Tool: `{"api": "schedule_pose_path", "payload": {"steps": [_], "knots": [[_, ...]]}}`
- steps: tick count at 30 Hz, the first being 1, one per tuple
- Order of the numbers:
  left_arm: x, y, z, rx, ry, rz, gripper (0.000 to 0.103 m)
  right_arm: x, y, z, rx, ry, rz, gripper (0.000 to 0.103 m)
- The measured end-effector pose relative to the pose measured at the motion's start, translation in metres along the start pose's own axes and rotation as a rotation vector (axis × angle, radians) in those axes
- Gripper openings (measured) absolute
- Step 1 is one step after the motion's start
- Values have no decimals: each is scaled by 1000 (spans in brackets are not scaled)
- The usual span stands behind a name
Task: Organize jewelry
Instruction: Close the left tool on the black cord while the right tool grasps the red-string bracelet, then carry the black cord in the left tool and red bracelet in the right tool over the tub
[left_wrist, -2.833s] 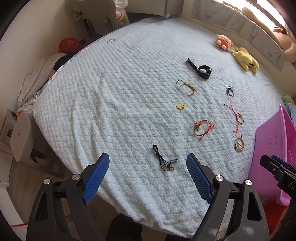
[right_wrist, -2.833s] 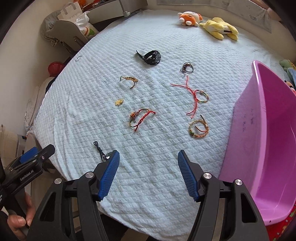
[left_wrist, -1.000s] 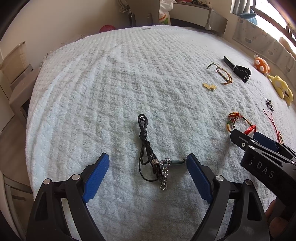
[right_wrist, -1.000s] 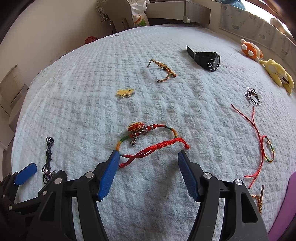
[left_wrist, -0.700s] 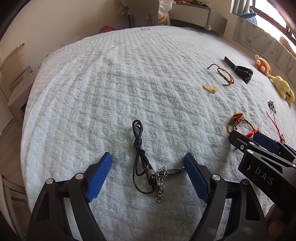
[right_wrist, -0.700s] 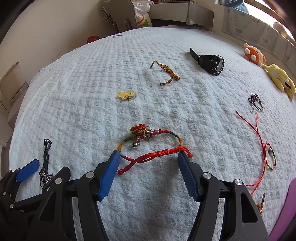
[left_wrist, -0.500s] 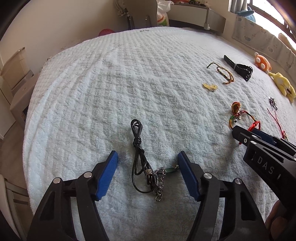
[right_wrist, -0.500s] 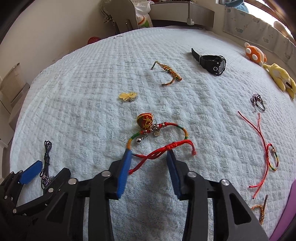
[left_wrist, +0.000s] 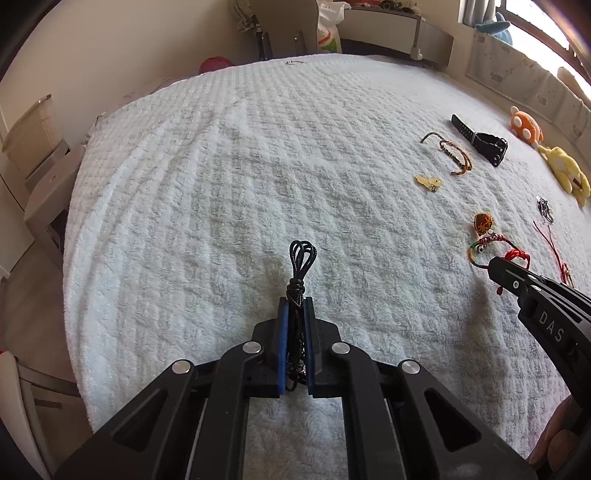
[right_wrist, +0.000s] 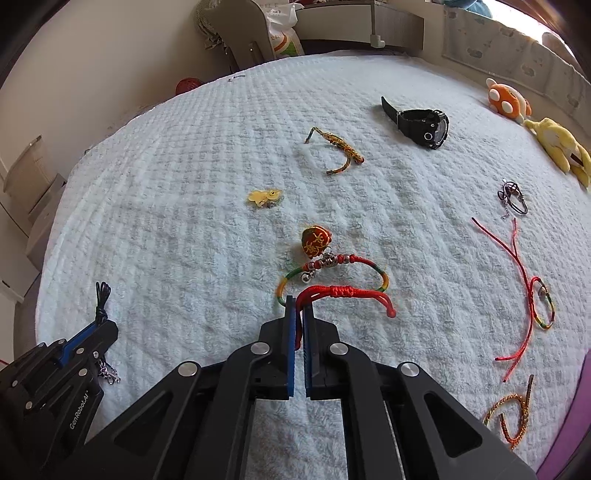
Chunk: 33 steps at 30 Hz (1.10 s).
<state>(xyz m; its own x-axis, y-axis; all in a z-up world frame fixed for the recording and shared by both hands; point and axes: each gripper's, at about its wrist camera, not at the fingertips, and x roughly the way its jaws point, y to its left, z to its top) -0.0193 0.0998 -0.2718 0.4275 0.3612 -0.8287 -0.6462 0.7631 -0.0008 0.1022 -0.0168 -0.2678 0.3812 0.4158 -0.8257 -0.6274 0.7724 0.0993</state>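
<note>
Left gripper (left_wrist: 295, 314) is pinched on the black cord necklace (left_wrist: 301, 258) at the bedspread's (left_wrist: 221, 184) near left, right gripper (right_wrist: 299, 314) pinching the red knotted bracelet (right_wrist: 343, 291) near centre; both look light, limp, best gripped mid-cord.
</note>
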Motion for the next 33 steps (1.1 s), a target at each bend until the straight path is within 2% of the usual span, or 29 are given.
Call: {"api": "schedule_pose_path", "payload": {"steps": [8,14,21,27,33], "knots": [[-23,6,6,36,37,-45,7,-33,12,-2,22,17,20,4],[-57,10,21,99,41,-65,7,-78,20,0,66,22,43,4],[-115,9,47,173,28,-113,7,-151,27,5,114,5,49,4],[-173,-11,70,270,6,-176,7,-222,17,1,174,-17,38,4],[-233,-54,82,406,-7,-294,7,-302,-12,-6,213,-67,-56,4]]}}
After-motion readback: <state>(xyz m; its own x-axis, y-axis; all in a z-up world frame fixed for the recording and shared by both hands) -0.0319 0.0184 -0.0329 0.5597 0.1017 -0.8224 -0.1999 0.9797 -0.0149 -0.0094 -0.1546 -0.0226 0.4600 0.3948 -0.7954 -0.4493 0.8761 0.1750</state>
